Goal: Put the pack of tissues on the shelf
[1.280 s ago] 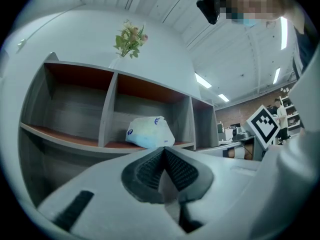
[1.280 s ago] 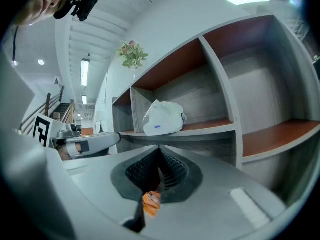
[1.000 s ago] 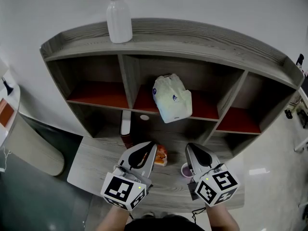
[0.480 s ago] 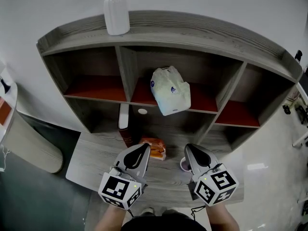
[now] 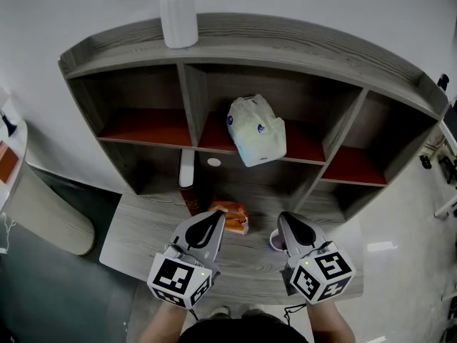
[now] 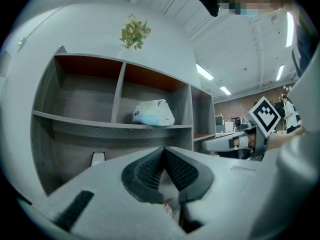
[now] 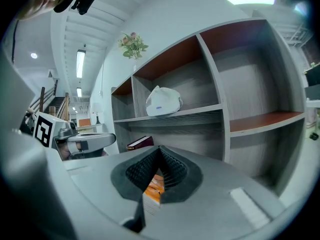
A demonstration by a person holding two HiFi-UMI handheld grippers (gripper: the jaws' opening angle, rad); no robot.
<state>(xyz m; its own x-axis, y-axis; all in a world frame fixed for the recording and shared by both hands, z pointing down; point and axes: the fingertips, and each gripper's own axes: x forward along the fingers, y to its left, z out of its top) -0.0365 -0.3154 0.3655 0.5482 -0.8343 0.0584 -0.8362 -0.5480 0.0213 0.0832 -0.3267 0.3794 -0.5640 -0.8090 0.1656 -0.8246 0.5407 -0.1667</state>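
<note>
The picture's top edge cuts off the vase [image 5: 178, 18] at its neck. The right gripper [image 5: 285, 220] hides part of the purple cup [image 5: 274, 241]. The left gripper [image 5: 218, 217] overlaps the orange packet [image 5: 235, 218].

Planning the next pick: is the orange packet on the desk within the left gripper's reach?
Probably yes: the orange packet lies just beyond the left gripper, nothing between; its shut jaws must open first.

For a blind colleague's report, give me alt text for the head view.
A pack of tissues lies in the middle compartment of a grey shelf topped by a white vase. Below, the left gripper and right gripper hang over a desk.
</note>
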